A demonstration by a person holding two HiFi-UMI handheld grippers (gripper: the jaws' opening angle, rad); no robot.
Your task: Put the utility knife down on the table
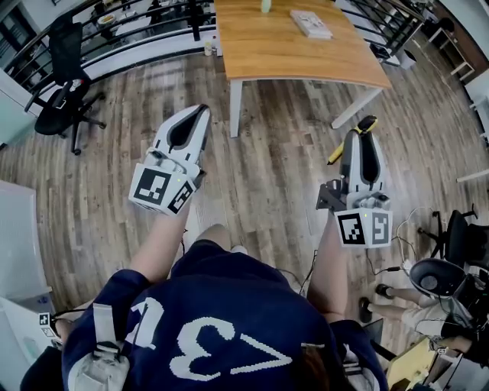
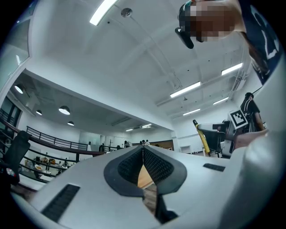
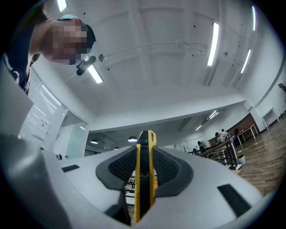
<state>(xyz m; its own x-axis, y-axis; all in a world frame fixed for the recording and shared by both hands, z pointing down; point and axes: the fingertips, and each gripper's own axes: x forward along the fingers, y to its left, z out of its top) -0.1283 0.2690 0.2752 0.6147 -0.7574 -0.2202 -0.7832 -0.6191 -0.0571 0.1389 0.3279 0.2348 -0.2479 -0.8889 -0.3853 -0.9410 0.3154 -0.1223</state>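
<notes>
The utility knife (image 3: 138, 188), yellow with a black middle, stands upright between the pads of my right gripper (image 3: 144, 150), which is shut on it. In the head view that gripper (image 1: 367, 131) is held up at the right, above the wood floor, and the knife (image 1: 335, 156) pokes out on its left side. My left gripper (image 1: 200, 114) is raised at the left, shut with nothing in it; its pads (image 2: 154, 165) meet at the tips. The wooden table (image 1: 260, 50) stands ahead of both grippers. From the left gripper view the knife (image 2: 200, 136) shows at the right.
A flat white box (image 1: 311, 24) and a small green thing (image 1: 266, 6) lie on the table's far part. A black office chair (image 1: 65, 80) stands at the left by a railing (image 1: 137, 30). Another chair (image 1: 461, 235) and cables (image 1: 397, 267) are at the right.
</notes>
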